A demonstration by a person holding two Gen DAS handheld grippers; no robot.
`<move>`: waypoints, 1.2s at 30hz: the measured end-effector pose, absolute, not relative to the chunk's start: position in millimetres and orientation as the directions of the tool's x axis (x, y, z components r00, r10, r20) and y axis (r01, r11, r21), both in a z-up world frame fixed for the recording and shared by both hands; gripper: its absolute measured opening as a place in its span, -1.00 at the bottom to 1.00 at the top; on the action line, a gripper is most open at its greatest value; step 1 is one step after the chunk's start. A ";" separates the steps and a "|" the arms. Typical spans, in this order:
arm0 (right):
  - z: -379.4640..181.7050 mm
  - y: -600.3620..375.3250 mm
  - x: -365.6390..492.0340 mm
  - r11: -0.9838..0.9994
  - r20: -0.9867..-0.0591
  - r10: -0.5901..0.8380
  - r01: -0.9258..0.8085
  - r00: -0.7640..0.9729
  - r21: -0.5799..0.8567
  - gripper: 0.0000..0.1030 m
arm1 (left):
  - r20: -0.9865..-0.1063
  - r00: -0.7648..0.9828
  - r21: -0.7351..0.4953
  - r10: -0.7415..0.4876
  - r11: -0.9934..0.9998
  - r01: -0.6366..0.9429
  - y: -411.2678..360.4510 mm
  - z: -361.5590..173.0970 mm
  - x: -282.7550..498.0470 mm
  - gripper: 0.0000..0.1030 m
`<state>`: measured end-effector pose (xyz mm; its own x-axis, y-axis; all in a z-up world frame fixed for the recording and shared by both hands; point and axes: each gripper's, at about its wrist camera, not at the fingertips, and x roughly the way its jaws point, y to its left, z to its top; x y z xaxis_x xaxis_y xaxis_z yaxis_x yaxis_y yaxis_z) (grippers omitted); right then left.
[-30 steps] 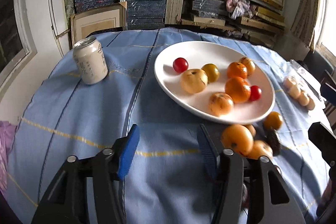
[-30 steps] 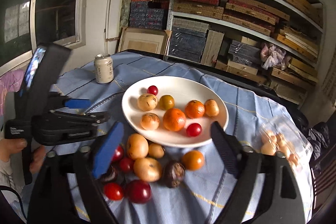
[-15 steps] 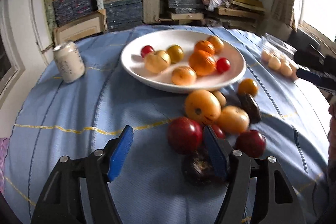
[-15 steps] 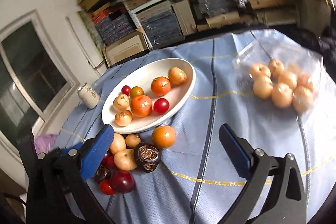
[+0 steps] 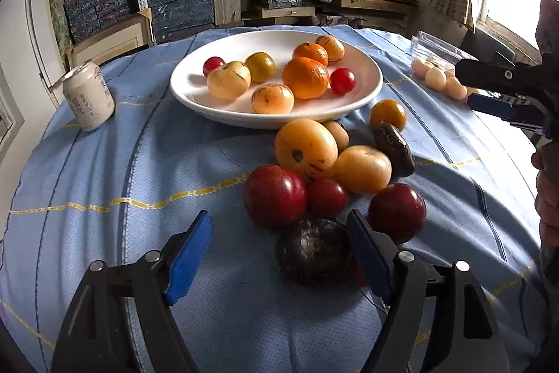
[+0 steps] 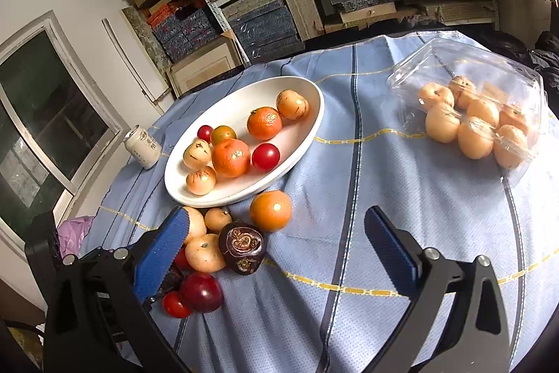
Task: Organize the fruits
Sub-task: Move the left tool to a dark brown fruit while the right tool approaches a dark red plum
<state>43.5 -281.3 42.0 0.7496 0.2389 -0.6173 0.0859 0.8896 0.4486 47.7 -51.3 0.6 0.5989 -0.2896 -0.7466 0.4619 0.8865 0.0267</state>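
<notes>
Left gripper jaws spread, nothing held; dark wrinkled fruit sits between pads, nearer the right one, contact unclear. Right gripper also spread, over bare cloth. L view: can, plate. Only R view shows clamshell pack fully.

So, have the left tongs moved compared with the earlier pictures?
Yes. The left tongs have come toward the loose fruit: the drink can slid left, and the dark wrinkled fruit now sits between the open fingers.
</notes>
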 end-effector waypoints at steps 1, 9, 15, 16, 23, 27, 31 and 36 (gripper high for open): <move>42.7 -281.2 43.5 0.890 -0.617 0.239 0.084 0.750 0.448 0.91 | -0.747 0.605 0.046 -0.276 0.886 0.462 -53.0 -0.2 47.1 0.62; 43.3 -280.5 42.7 0.891 -0.618 0.242 0.081 0.748 0.447 0.91 | -0.726 0.659 0.123 -0.196 0.906 0.405 -23.9 6.9 39.8 0.71; 42.7 -278.1 42.7 0.896 -0.618 0.239 0.076 0.749 0.438 0.91 | -0.722 0.658 0.073 -0.212 0.923 0.378 -8.2 11.4 40.4 0.70; 42.8 -278.2 42.3 0.895 -0.618 0.239 0.076 0.749 0.439 0.91 | -0.723 0.656 0.079 -0.215 0.918 0.388 -11.4 10.8 39.1 0.70; 43.6 -272.8 41.5 0.904 -0.616 0.243 0.055 0.749 0.424 0.91 | -0.728 0.658 0.138 -0.190 0.901 0.412 -25.1 2.4 33.9 0.59; 44.5 -264.0 40.2 0.919 -0.617 0.238 0.033 0.750 0.394 0.91 | -0.730 0.652 0.106 -0.207 0.907 0.407 -20.5 3.5 37.0 0.44; 44.2 -259.1 40.4 0.924 -0.621 0.239 0.022 0.746 0.383 0.91 | -0.732 0.646 0.108 -0.217 0.899 0.424 -24.4 2.4 35.6 0.26; 46.1 -246.1 39.2 0.945 -0.630 0.231 -0.017 0.741 0.327 0.91 | -0.738 0.627 0.081 -0.248 0.890 0.448 -28.3 -0.6 35.7 -0.15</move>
